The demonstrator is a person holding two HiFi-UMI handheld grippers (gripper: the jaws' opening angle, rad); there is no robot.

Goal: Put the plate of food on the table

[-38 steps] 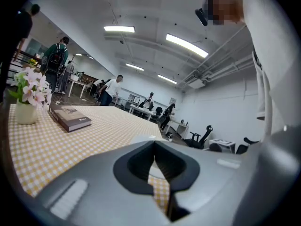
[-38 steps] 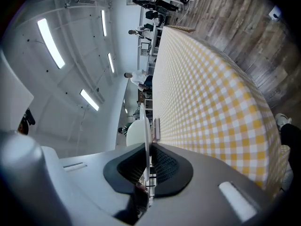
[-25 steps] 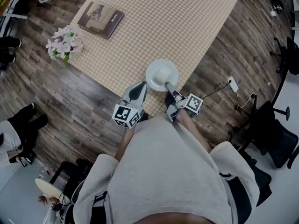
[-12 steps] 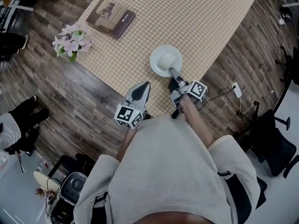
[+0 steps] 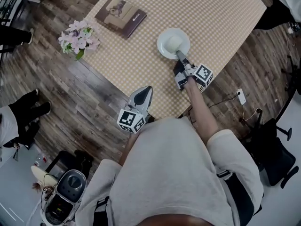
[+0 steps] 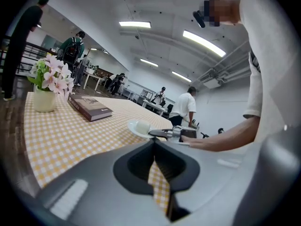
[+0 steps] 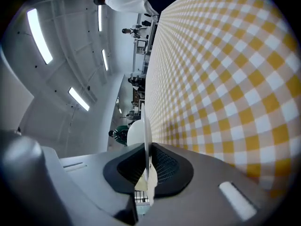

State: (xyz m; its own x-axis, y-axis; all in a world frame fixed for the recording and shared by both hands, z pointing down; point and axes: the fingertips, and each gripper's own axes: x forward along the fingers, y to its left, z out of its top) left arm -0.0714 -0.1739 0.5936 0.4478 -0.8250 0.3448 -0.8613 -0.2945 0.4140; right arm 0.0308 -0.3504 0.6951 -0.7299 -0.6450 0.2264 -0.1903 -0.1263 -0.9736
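A white plate (image 5: 165, 46) with a pale round bun (image 5: 175, 42) on it is over the checked tablecloth (image 5: 202, 13), near the table's right side. My right gripper (image 5: 180, 56) is shut on the plate's near rim. In the right gripper view the rim (image 7: 146, 126) runs edge-on between the pads, close above the cloth (image 7: 225, 79); whether it touches is unclear. My left gripper (image 5: 144, 91) is shut and holds nothing, low over the table's near edge. The left gripper view shows the plate (image 6: 135, 130) and the right gripper (image 6: 162, 133) ahead.
A brown book (image 5: 121, 10) lies at the far left of the table, with a pot of pink flowers (image 5: 77, 35) at the left corner. Wood floor surrounds the table. A cable and plug (image 5: 241, 97) lie on the right. People stand at the left edge.
My right gripper has carried the plate farther in over the table, away from the near edge. The left gripper has stayed by the near edge, shut.
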